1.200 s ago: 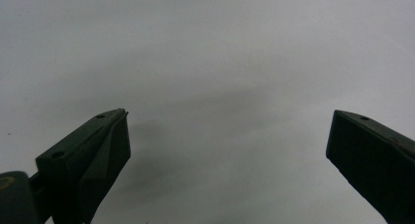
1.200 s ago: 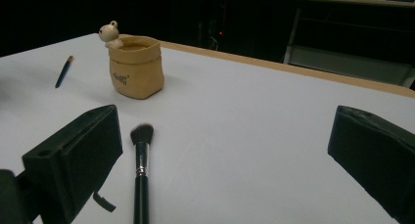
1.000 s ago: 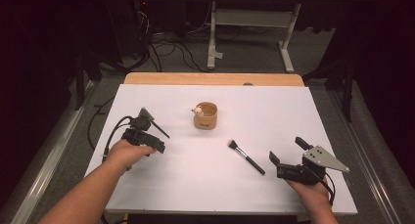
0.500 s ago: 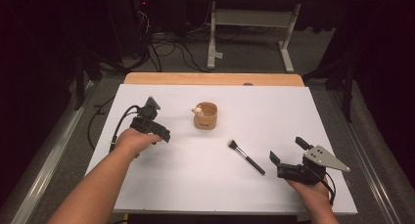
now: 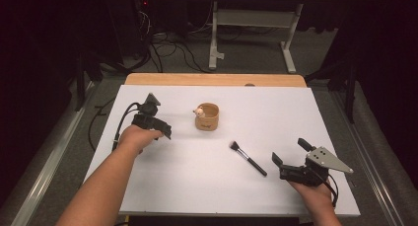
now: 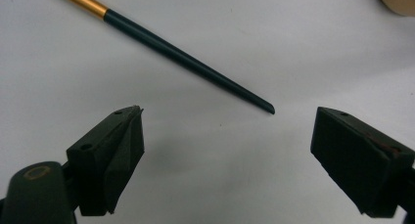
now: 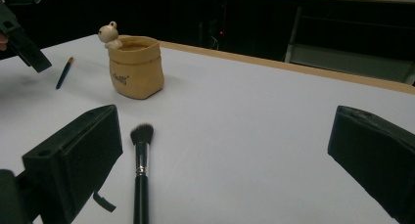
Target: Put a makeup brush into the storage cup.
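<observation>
left gripper point(image 5: 156, 118): your jaws stand wide apart, nothing between them; in the high view it hangs over the table's left side, at about 9 o'clock from the pouch

slim pencil-like tool point(image 6: 161, 44): dark shaft with a gold band, lying flat on the white table point(image 5: 207, 186); in the left gripper view its pointed tip sits just ahead of the gap between your jaws, toward 12 o'clock

long axis: in that view the shaft runs from 10 o'clock down to 4 o'clock, skewed across the jaw line, so I judge you need a turn of the hand before closing

right gripper point(image 5: 292, 160): also spread wide and empty, low at the table's right side

makeup brush point(image 5: 248, 158): lies between pouch and right gripper, bristles toward 10 o'clock, handle toward 4 o'clock; close to your right hand

tan pouch-shaped holder point(image 5: 206, 117): upright, small figure on its rim, mid table

nearer hand: left for the slim tool, right for the brush
</observation>
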The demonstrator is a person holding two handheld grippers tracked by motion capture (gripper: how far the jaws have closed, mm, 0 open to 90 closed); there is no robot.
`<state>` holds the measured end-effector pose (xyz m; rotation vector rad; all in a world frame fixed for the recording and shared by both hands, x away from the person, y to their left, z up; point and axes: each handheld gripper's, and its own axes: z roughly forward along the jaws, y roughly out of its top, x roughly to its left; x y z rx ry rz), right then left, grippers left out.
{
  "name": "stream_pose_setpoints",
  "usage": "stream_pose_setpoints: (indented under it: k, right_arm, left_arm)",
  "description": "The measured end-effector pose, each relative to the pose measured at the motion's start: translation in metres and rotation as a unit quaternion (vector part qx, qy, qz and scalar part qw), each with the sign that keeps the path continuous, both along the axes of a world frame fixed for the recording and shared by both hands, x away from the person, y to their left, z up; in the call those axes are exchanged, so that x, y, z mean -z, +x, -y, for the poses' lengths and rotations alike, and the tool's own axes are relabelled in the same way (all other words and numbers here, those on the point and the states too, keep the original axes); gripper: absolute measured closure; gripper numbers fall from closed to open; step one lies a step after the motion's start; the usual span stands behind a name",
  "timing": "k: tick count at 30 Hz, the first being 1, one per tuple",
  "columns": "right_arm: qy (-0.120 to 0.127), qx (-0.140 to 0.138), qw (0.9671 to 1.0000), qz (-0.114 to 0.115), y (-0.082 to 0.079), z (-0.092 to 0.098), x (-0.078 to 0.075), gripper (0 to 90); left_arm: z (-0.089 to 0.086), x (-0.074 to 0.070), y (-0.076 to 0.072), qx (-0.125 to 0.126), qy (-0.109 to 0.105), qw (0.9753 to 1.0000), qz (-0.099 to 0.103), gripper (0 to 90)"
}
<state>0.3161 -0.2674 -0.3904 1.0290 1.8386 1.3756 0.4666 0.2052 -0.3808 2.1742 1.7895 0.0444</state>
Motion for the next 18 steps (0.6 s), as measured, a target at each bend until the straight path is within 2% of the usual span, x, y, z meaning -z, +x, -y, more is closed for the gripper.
stream_pose_setpoints:
  k: [1, 4, 6, 11, 18]
  right_arm:
    - [0.000, 0.000, 1.0000, 0.000, 0.000, 0.000, 0.000, 0.9]
    - [-0.002, 0.000, 1.0000, -0.001, 0.000, 0.000, 0.001, 0.9]
    - [-0.002, 0.000, 1.0000, 0.000, 0.001, 0.000, 0.001, 0.9]
    - [-0.002, 0.000, 1.0000, 0.000, 0.000, 0.000, 0.001, 0.9]
    - [0.001, -0.001, 1.0000, -0.003, 0.001, 0.000, 0.001, 0.9]
  left_arm:
    - [0.001, -0.002, 0.001, 0.002, 0.005, 1.0000, 0.002, 13.3]
    - [0.002, -0.013, 0.005, -0.001, -0.004, 0.9999, 0.012, 13.9]
    - [0.003, -0.017, 0.008, -0.003, 0.000, 0.9998, 0.017, 14.1]
    - [0.004, -0.008, 0.013, -0.005, 0.001, 0.9999, 0.012, 14.2]
    - [0.008, 0.001, 0.016, -0.012, 0.009, 0.9998, 0.015, 15.5]
